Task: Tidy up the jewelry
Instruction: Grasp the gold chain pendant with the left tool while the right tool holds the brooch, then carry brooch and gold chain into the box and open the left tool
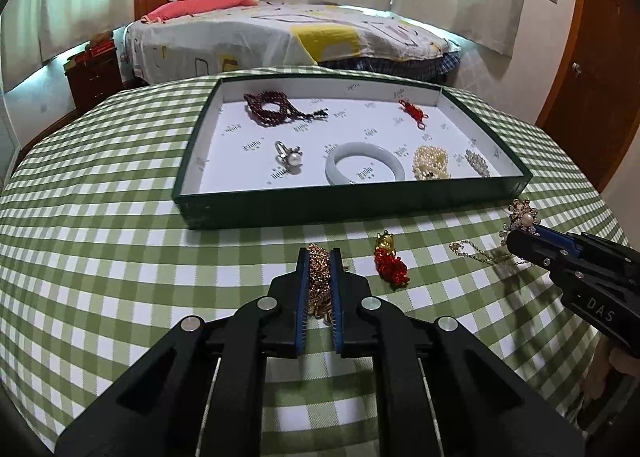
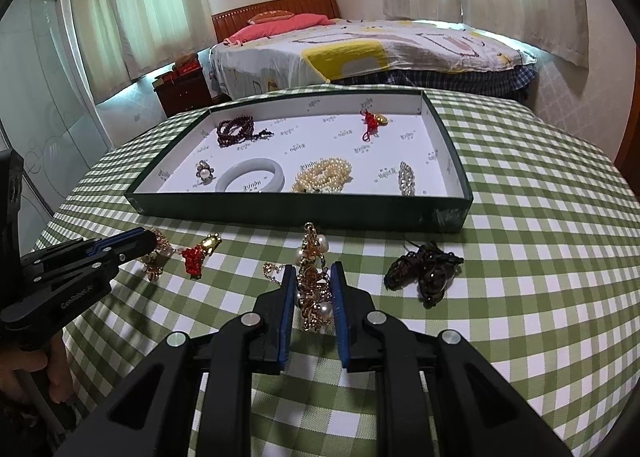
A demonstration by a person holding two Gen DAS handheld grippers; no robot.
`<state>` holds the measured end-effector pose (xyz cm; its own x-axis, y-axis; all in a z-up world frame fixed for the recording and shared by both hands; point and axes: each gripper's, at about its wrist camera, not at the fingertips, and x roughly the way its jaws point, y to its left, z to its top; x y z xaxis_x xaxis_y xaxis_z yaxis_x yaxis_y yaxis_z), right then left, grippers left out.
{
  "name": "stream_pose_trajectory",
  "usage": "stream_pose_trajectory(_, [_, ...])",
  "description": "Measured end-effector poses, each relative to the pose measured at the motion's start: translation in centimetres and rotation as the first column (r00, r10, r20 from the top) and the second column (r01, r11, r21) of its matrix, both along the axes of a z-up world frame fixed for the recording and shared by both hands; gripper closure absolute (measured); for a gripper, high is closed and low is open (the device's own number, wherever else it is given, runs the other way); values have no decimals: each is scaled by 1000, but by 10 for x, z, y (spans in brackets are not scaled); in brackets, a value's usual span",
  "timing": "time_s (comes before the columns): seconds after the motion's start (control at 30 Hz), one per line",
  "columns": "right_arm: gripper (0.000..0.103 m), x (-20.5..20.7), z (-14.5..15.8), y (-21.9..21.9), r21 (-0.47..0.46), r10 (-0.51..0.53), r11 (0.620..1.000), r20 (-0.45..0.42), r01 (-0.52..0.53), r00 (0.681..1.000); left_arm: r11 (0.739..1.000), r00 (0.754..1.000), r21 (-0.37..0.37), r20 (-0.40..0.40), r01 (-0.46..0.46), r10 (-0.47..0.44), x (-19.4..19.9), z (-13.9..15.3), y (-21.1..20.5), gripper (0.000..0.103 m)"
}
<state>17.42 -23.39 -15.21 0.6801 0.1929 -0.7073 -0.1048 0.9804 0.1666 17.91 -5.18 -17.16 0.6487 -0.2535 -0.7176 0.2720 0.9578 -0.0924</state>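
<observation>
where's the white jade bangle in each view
Left wrist view: white bangle at the tray's near edge, centre-right, between pearl ring and pearl strand.
Right wrist view: bangle near edge, left of centre.
Shared landmark: green tray.

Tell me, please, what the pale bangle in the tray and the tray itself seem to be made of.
The bangle looks like polished jade or a similar stone, possibly glass: a smooth, milky grey-white ring with a soft shine. The tray looks like cardboard, a shallow box lid: thin straight walls, dark green outside, white printed paper inside, matte.
</observation>
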Motion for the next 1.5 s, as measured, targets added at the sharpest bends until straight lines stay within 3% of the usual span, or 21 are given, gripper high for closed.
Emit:
stream_pose_trajectory(0.53, [85, -12, 54, 4, 8, 1, 1000, 131, -2, 991, 998, 991, -67, 130, -19, 28, -8, 58, 11, 93])
stream_pose_trajectory(1.03, [85, 29, 115, -4, -25, -5, 1000, 293, 13, 956, 994, 964, -111, 264, -15, 44, 38, 114, 11, 93])
stream_pose_trajectory(1.33, [85, 74, 115, -13, -49, -3, 999, 311, 19, 950, 992, 964, -122, 263, -16, 48, 88, 113, 6, 93])
stream_pose_trajectory(1.5, [85, 95, 92, -16, -60, -7, 998, 274, 24, 962, 995, 978, -100, 205, -23, 44, 116, 85, 1, 93])
